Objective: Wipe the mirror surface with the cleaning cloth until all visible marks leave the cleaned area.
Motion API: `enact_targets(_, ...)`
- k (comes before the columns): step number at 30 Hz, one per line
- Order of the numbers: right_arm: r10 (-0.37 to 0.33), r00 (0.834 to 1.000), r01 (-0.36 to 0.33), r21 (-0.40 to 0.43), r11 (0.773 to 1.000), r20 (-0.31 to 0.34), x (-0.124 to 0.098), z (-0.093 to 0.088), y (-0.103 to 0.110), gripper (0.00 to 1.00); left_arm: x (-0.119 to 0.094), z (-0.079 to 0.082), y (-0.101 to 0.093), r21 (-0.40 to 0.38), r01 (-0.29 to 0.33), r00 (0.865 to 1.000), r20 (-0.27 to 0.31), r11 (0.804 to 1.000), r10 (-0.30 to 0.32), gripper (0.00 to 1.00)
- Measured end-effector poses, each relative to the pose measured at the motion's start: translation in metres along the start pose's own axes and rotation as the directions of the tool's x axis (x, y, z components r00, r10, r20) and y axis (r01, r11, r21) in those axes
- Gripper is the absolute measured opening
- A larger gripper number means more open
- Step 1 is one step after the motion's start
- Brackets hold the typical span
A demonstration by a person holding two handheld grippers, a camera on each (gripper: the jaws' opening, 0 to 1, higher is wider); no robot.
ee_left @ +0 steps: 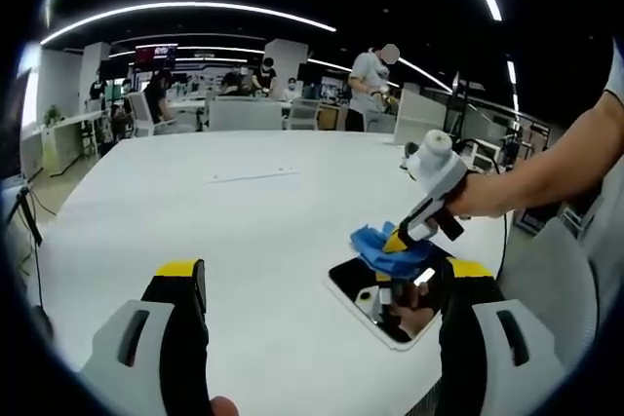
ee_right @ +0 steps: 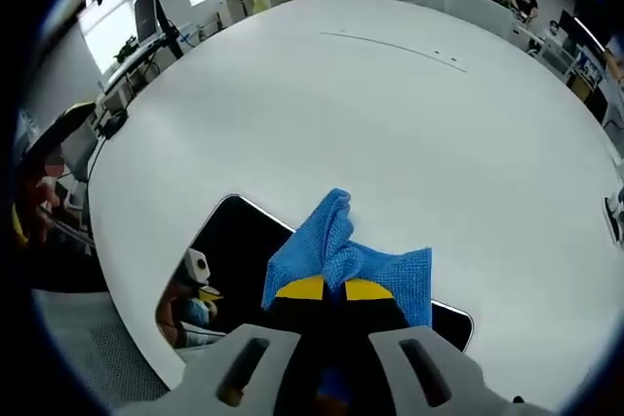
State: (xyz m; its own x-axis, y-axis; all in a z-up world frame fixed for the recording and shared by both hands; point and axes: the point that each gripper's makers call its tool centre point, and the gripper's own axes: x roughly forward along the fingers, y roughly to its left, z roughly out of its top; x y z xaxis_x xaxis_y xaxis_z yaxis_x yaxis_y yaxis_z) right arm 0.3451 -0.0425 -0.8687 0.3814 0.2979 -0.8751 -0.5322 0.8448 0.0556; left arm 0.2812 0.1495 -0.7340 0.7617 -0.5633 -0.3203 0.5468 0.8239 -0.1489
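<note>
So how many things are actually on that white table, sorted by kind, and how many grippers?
Mirror: 1
Blue cloth: 1
Grippers: 2, the left gripper open, the right gripper shut on the cloth
Total: 4, all at the white table

white table [ee_left: 244,221], office chairs [ee_left: 234,114], people [ee_left: 369,85]

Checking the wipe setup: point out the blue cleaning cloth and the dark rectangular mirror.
Blue cleaning cloth [ee_right: 336,250]: right gripper view, on its bunched upper fold.
Dark rectangular mirror [ee_right: 229,241]: right gripper view, on bare glass left of the cloth.
</note>
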Motion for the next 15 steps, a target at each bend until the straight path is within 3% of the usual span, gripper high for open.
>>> enact_targets(15, -0.006, 1.0, 0.006, 0.004, 1.0, 0.004, -0.0029, -0.0048, -0.0066, 0.0, -0.0034, -0.0033, 0.0016, -0.015, -0.011, 1.0, 0.001, 1.0, 0.011, 0.99)
